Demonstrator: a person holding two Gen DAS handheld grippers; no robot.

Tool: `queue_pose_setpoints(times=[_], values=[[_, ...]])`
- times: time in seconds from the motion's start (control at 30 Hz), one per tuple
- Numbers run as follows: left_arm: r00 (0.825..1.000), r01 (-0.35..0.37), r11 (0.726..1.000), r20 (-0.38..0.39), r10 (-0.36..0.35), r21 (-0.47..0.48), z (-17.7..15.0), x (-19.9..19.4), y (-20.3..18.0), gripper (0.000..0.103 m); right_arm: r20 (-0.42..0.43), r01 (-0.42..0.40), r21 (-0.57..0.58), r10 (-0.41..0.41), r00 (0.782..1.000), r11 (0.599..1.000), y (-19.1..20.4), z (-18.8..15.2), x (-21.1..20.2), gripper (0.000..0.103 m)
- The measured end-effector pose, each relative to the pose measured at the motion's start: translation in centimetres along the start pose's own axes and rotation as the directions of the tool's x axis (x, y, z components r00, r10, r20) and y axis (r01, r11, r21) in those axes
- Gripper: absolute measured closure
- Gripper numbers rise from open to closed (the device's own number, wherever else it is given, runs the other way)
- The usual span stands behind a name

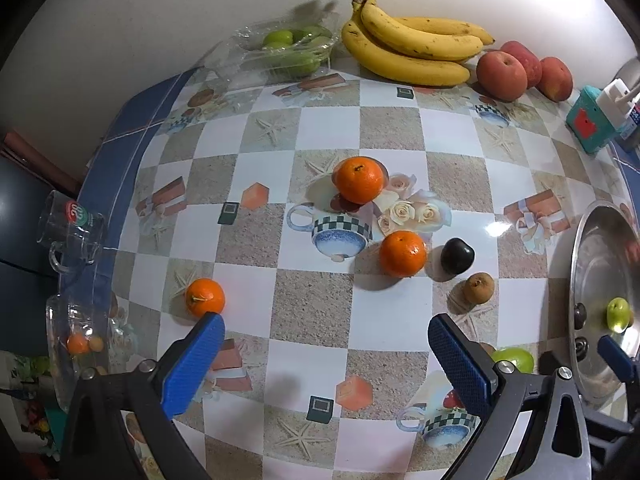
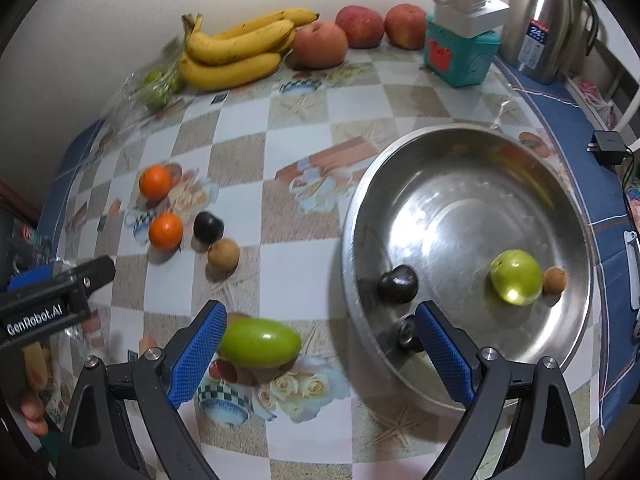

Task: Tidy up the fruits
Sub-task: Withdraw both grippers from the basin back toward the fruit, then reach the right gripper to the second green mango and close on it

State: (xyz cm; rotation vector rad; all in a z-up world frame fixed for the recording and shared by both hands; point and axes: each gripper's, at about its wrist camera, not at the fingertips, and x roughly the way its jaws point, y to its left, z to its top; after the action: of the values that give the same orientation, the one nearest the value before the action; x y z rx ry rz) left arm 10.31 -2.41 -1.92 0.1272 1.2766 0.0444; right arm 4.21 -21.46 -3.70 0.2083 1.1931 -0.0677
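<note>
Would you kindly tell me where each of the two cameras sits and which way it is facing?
Left wrist: on the left tool, looking forward over the chequered tablecloth toward three round orange mandarins and the yellow banana bunch; its blue fingers show, open.
Right wrist: on the right tool, facing the round steel basin and an oval green fruit; open fingers and the left tool show.
Shared: bananas, mandarins, basin.

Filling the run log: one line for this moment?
left hand-held gripper open | right hand-held gripper open, empty | oblong green fruit on table | round steel basin holds fruit
</note>
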Motion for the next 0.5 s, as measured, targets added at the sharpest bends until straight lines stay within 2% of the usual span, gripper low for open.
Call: queue_pose_setpoints(times=[0.2,0.43,0.5], values=[[1.0,0.006,1.0,-0.014,-0.006,0.025,-0.1,0.5,-0.8,0.0,-0.053,0.009,-0.034,-0.011,0.999,0.999,0.9,-0.6,1.4,0.008],[0.999,0.017,1.0,-0.043,-0.016,0.025,-0.2,1.3,-1.1,0.0,-0.073,0.008,-0.068,-0.013,0.997,0.998,1.7,-1.1,2.3,0.008],[0.999,0.016,0.999,-0.046,-0.015,0.029,-0.2,1.4,-1.2,0.0,-0.069,0.03,-0.094,-0.036,0.997,0.995,2.1,-1.2,2.6,0.008]])
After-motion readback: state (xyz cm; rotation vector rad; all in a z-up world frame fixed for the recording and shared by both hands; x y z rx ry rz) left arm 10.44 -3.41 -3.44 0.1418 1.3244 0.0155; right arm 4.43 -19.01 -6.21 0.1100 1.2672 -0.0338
